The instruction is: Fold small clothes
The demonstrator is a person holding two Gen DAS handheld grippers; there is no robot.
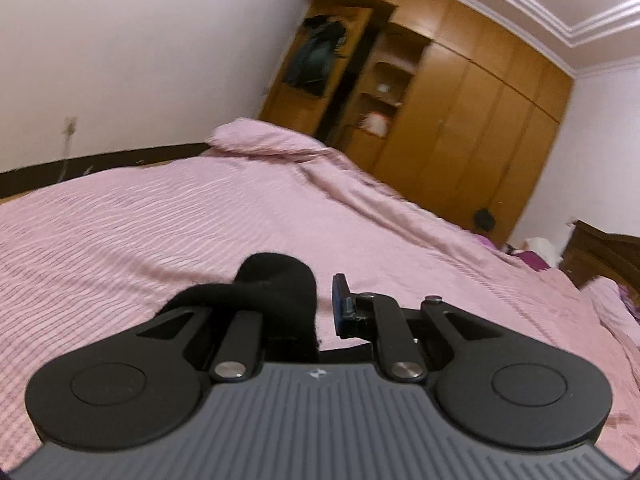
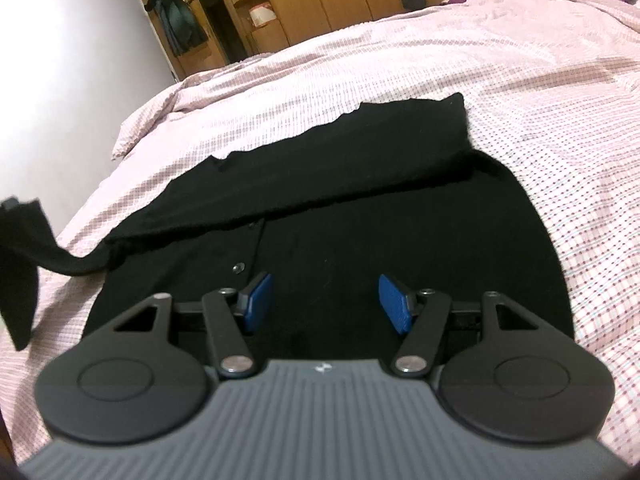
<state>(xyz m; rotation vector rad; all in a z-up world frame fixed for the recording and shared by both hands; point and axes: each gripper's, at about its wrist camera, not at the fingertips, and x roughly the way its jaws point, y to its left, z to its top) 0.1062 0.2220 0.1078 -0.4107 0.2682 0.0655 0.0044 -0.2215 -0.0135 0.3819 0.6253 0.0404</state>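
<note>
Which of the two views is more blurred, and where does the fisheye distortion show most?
The left wrist view is more blurred: the wardrobe is smeared and its edges curve strongly. The right wrist view is sharper on the black cardigan, though the lifted sleeve at its left edge is blurred.

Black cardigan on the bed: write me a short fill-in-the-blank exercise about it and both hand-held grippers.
1. The black cardigan lies on a ____ checked bedspread.
2. The right hand-held gripper hovers over it with jaws ____.
3. The left hand-held gripper holds the cardigan's ____.

Missing words: pink; open; sleeve
</note>
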